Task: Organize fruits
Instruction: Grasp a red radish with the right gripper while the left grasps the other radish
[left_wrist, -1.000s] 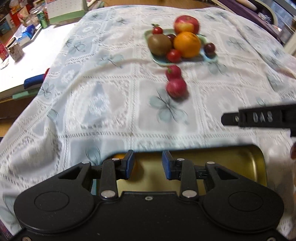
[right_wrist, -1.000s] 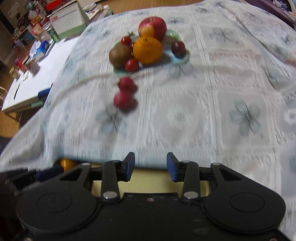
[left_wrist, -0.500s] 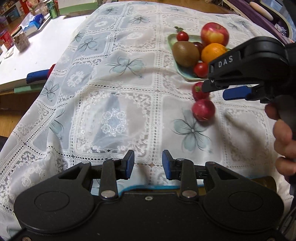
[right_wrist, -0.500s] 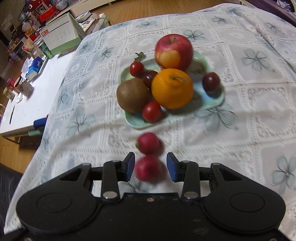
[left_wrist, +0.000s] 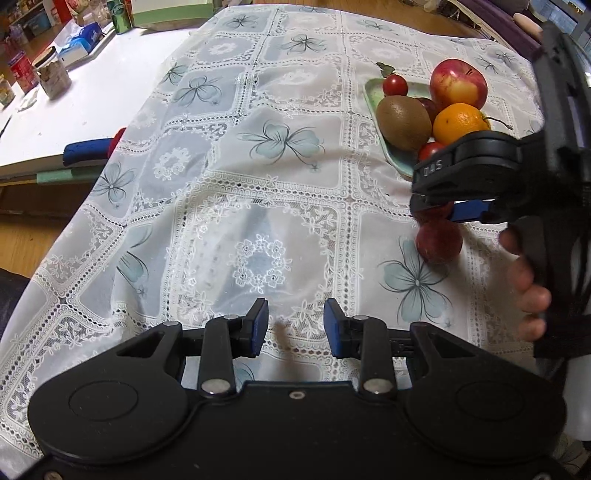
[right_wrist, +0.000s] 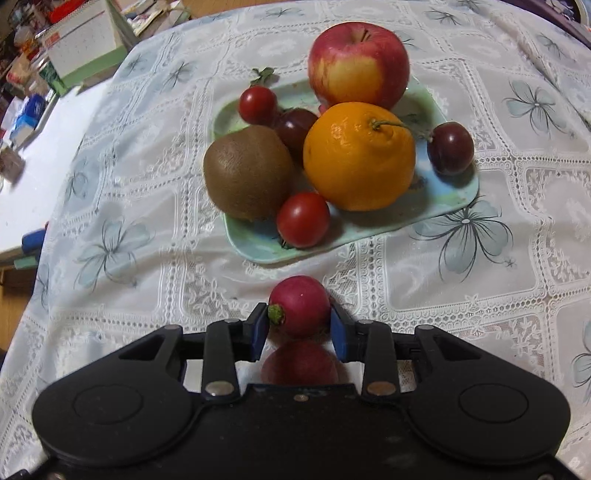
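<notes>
A pale green plate (right_wrist: 258, 247) on the lace tablecloth holds an apple (right_wrist: 356, 62), an orange (right_wrist: 358, 155), a kiwi (right_wrist: 247, 171), cherry tomatoes (right_wrist: 303, 219) and dark cherries (right_wrist: 450, 147). Two red radishes lie in front of it. My right gripper (right_wrist: 299, 326) is open with its blue pads on either side of the far radish (right_wrist: 301, 304); the near radish (right_wrist: 299, 363) lies under the jaws. In the left wrist view my left gripper (left_wrist: 295, 325) is open and empty over bare cloth, left of the right gripper (left_wrist: 443, 201), the near radish (left_wrist: 439, 242) and the plate (left_wrist: 397, 158).
A white side table (left_wrist: 74, 107) with jars, cans and a tissue box stands to the left, past the cloth's edge. A desk calendar (right_wrist: 85, 48) stands at the back left. A blue and red object (left_wrist: 88, 149) lies at the table edge.
My right gripper has moved forward and down over the radishes, from the near one to the far one. My left gripper has drifted forward and left; the gold tray has left its view.
</notes>
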